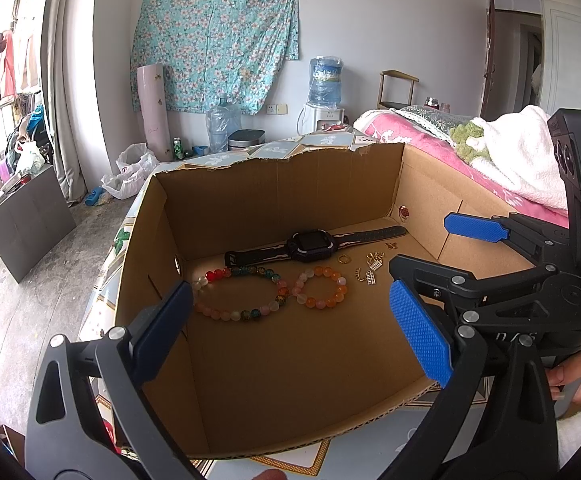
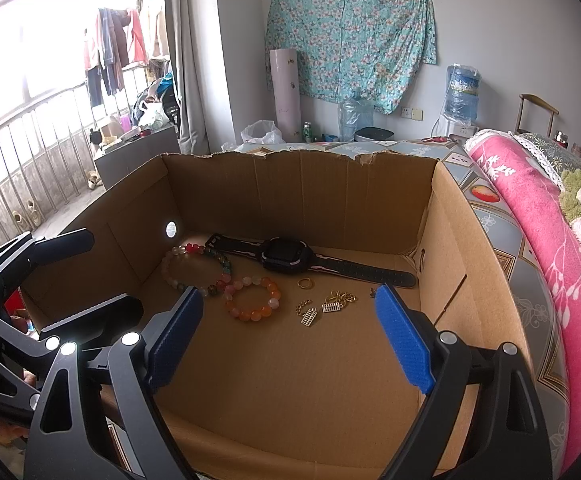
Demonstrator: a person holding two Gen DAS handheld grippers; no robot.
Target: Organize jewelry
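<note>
An open cardboard box (image 1: pixel 282 200) (image 2: pixel 298 192) holds all the jewelry on its floor. A black smartwatch (image 1: pixel 310 244) (image 2: pixel 282 258) lies along the back. In front of it are a multicoloured bead bracelet (image 1: pixel 238 292) (image 2: pixel 194 268) and an orange bead bracelet (image 1: pixel 322 286) (image 2: pixel 252 296), touching each other. A gold ring (image 1: pixel 343 259) (image 2: pixel 305 283) and gold chain charms (image 1: pixel 370 272) (image 2: pixel 326 306) lie to their right. My left gripper (image 1: pixel 290 316) (image 2: pixel 86 276) hovers open over the box's left front. My right gripper (image 2: pixel 290 324) (image 1: pixel 434 248) hovers open at the right. Neither holds anything.
The box sits on a patterned surface (image 2: pixel 502 240) beside a bed with a pink blanket (image 2: pixel 550 248) and a white towel (image 1: pixel 522 152). A hand (image 1: pixel 578 376) holds the right gripper's handle. The box's back rim is torn. A balcony railing (image 2: pixel 30 152) is far left.
</note>
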